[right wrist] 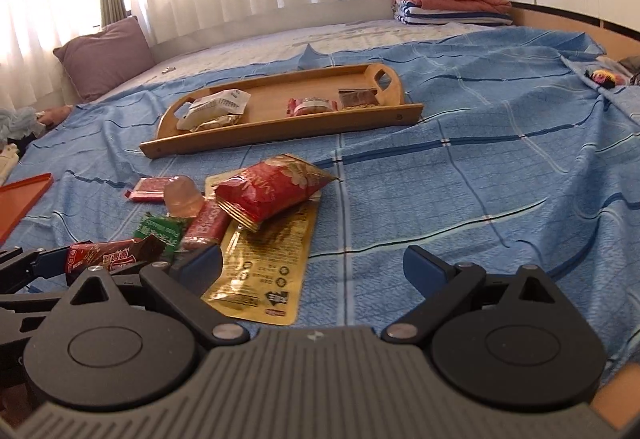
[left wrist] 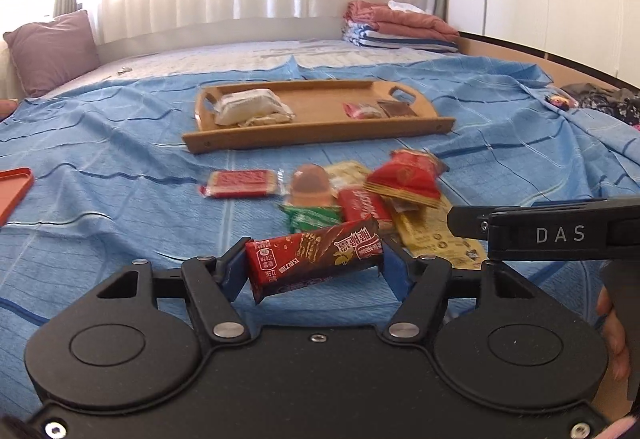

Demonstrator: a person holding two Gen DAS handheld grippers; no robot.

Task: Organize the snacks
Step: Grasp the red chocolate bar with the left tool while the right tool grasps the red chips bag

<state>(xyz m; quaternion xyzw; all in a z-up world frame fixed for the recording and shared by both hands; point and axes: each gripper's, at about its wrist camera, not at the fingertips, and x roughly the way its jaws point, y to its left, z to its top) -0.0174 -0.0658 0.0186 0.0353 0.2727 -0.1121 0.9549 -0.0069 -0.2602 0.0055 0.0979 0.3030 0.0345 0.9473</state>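
The left gripper (left wrist: pixel 316 271) holds a red-and-brown chocolate wafer bar (left wrist: pixel 316 259) between its fingers, above the near bed (left wrist: pixel 120 199). The right gripper (right wrist: pixel 312 271) stands wide, empty, beside the snack pile (right wrist: pixel 256 207). A wooden tray (left wrist: pixel 312 137) lies farther off.

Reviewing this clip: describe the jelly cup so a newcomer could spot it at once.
On the blue bedspread, in front of the wooden tray, lies a heap of snack packets. The jelly cup sits at the heap's left side, beside the flat red biscuit pack. It alone is a translucent pinkish dome, not a flat wrapper.
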